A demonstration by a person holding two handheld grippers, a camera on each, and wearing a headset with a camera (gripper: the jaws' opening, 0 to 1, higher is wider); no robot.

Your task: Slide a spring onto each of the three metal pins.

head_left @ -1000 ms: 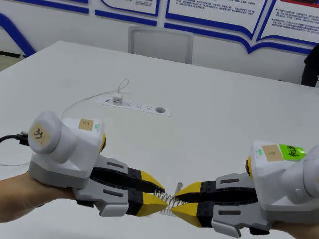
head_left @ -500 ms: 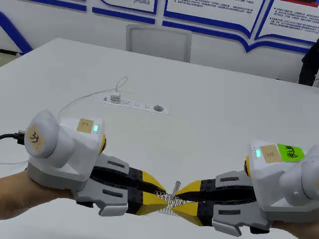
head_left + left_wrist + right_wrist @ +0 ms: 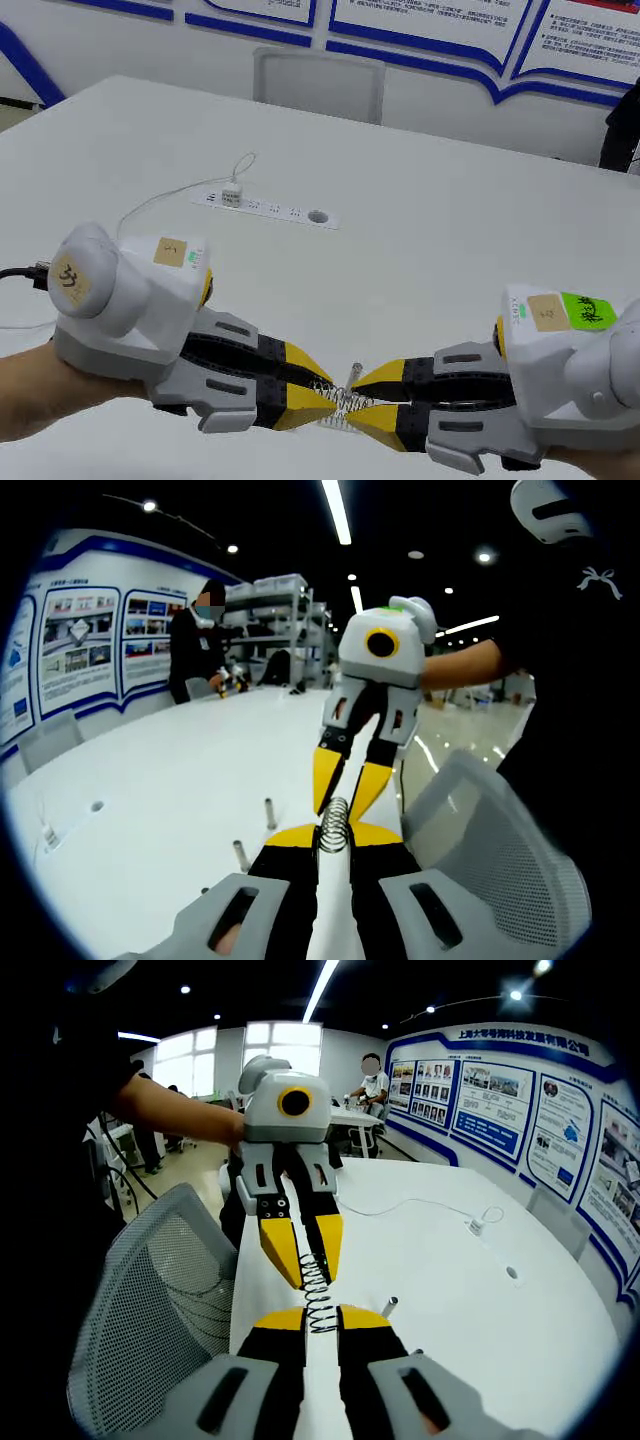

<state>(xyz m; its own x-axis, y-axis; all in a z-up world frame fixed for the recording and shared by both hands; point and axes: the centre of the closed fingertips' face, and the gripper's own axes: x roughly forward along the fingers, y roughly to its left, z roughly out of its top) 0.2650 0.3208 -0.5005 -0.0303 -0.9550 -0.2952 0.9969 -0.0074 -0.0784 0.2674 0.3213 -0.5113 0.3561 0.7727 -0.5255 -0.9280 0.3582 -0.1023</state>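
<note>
A metal spring [image 3: 338, 401] is stretched between the tips of both grippers, low over the white table [image 3: 400, 240]. My left gripper [image 3: 318, 403] is shut on its left end; in the left gripper view the spring [image 3: 333, 825] sits end-on between my yellow tips [image 3: 331, 836]. My right gripper [image 3: 362, 397] is shut on the other end, and in the right gripper view the spring [image 3: 315, 1295] runs from my tips [image 3: 320, 1320] up into the left gripper's fingers. One upright metal pin [image 3: 355, 374] stands just behind the spring. Two pins [image 3: 269, 813] [image 3: 240, 855] stand to the left.
A white power strip [image 3: 268, 210] with a plugged-in adapter and thin cable lies mid-table. A grey chair [image 3: 318, 85] stands at the far edge. A mesh chair back [image 3: 160, 1290] is close beside the near edge. People stand in the background.
The two grippers stay tip to tip with the spring between them. The whole picture has shifted slightly; the spring looks a little more level.
</note>
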